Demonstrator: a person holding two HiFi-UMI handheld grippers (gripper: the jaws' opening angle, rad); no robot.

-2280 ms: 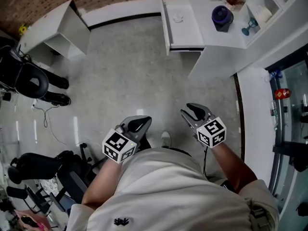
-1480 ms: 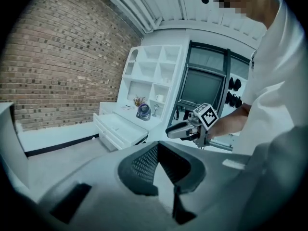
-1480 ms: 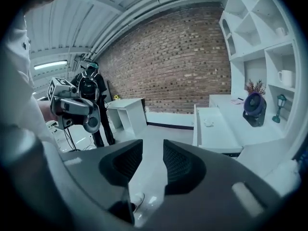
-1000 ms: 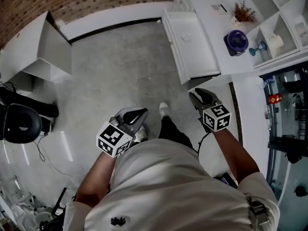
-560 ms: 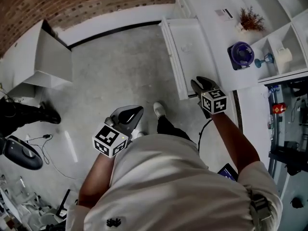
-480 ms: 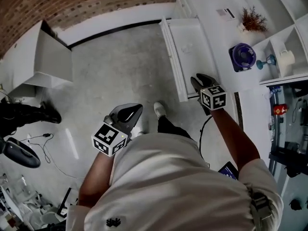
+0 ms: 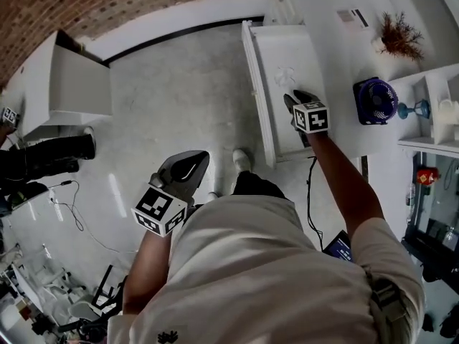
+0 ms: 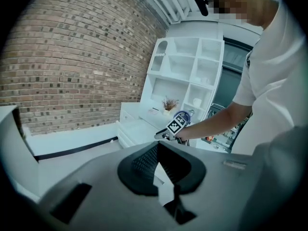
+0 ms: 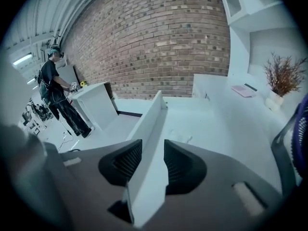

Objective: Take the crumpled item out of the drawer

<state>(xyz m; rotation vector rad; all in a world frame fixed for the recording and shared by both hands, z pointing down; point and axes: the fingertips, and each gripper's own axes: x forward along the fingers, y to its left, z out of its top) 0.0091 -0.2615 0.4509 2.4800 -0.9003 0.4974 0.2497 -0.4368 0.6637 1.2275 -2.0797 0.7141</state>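
Note:
The white drawer [image 7: 305, 45] stands pulled out from the cabinet at the top of the head view. A small white crumpled item [image 7: 285, 74] lies on its floor; in the right gripper view it shows faintly as a crumpled item [image 9: 186, 139] ahead of the jaws. My right gripper [image 7: 292, 99] hovers over the drawer just short of the item. The right gripper [image 9: 153, 146] is open, its jaws have just been opening, and only the drawer's front wall [image 9: 149, 129] shows through the gap. My left gripper [image 7: 193, 160] hangs over the floor, and in its own view the left gripper [image 8: 158, 146] has its tips together, holding nothing.
A blue fan [image 7: 373, 100] and a dried plant [image 7: 400, 34] stand on the counter right of the drawer. A white cabinet [image 7: 68, 84] sits at the far left by the brick wall. Another person [image 9: 55, 95] stands there, and cables lie on the floor.
I have walked up to the drawer. My right gripper has reached forward and down over the open drawer. The left gripper has come along over the floor.

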